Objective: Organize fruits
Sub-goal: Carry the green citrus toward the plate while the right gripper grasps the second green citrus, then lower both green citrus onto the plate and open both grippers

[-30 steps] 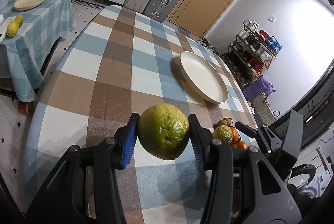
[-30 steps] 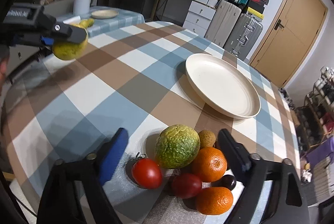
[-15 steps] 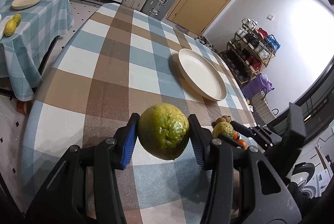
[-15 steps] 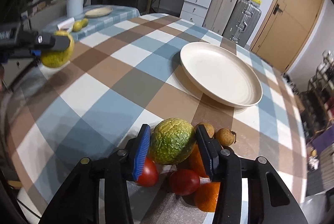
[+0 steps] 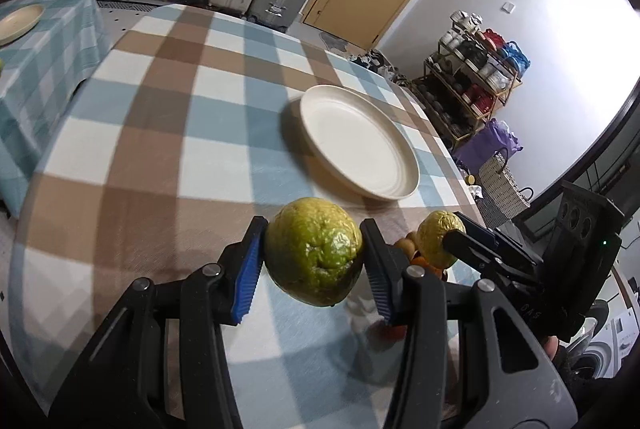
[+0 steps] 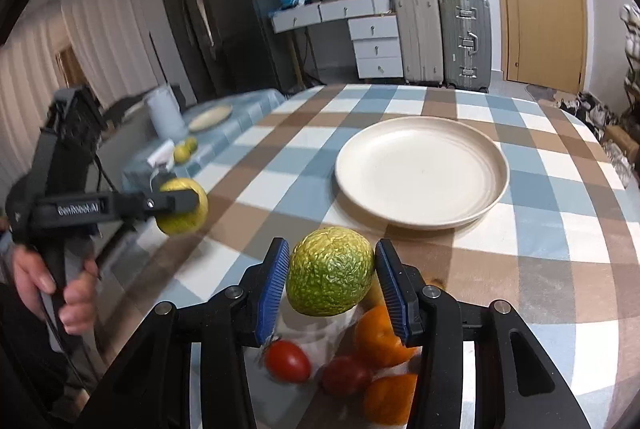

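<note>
Yellow-green and dimpled, the smooth guava (image 5: 314,251) sits clamped between the blue pads of the left gripper (image 5: 314,257), jaws closed snug on its sides, held up in the air on the near side of the cream plate (image 5: 360,145). Over on the right, the right gripper (image 6: 331,277) has its own catch: a bumpy green fruit (image 6: 330,271), rough-skinned like crinkled foil, pinched firmly between both blue pads and lifted clear of the cloth, just short of the plate's near rim.

The plate itself sits on the checked tablecloth (image 6: 560,229), brown, blue and white squares, and its pale bowl shows nothing inside it in either view. Nearer than the plate, beneath the bumpy fruit, a cluster rests on a white sheet (image 6: 304,333): a red tomato (image 6: 287,361), a darker red fruit (image 6: 345,375) touching it, and two oranges (image 6: 380,333) stacked close together. From the right wrist view the left gripper hangs off to the plate's left, a bare hand (image 6: 60,289) wrapped around its handle.
</note>
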{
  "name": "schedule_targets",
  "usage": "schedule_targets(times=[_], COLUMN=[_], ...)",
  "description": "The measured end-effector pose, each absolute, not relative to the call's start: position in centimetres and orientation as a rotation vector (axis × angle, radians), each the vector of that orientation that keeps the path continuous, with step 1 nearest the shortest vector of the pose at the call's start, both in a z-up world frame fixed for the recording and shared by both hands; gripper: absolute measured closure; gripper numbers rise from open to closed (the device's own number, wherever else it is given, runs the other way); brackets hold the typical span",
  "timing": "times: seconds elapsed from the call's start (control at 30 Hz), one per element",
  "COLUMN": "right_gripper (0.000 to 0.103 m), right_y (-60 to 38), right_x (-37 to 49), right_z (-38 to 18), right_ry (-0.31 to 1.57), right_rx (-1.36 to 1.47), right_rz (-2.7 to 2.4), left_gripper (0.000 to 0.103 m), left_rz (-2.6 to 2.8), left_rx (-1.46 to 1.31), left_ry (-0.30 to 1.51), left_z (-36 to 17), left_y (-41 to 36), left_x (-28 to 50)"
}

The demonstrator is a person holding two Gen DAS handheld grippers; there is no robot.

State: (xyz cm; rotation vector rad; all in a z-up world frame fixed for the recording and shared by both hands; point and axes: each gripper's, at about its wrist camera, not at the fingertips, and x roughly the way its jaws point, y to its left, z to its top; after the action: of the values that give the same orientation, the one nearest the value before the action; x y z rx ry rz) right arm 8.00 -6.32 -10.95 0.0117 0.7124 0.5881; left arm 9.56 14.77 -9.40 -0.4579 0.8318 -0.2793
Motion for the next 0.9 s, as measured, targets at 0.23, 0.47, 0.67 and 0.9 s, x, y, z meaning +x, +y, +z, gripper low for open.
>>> schedule_targets(times=[0.23,0.47,0.67,0.9], right_gripper=[0.057,0.057,0.057,0.057], right_y=[-9.1,-11.6,-12.8,-12.6], right_x=[10.6,14.5,19.8,26.6], right_z=[-10.7,-9.0,-7.4,-8.5], right_ry=[0.688,0.647,0.633,0.704], right_rx=[0.138,0.227,0.273,0.338], right_rz=[0.63,0.658,0.676,0.685], left_gripper=[0.059,0.059,0.059,0.059], left_rz=[-0.297,-0.32,-0.35,-0.34], left_rx=[-0.434,-0.381,-0.307,-0.255], left_ry=[0.828,0.837,0.831,0.867], left_z=[-8.8,-8.2,-7.8,-9.9], left_y=[12.2,9.7,7.3,5.4], left_x=[13.7,19.2,24.8,31.0])
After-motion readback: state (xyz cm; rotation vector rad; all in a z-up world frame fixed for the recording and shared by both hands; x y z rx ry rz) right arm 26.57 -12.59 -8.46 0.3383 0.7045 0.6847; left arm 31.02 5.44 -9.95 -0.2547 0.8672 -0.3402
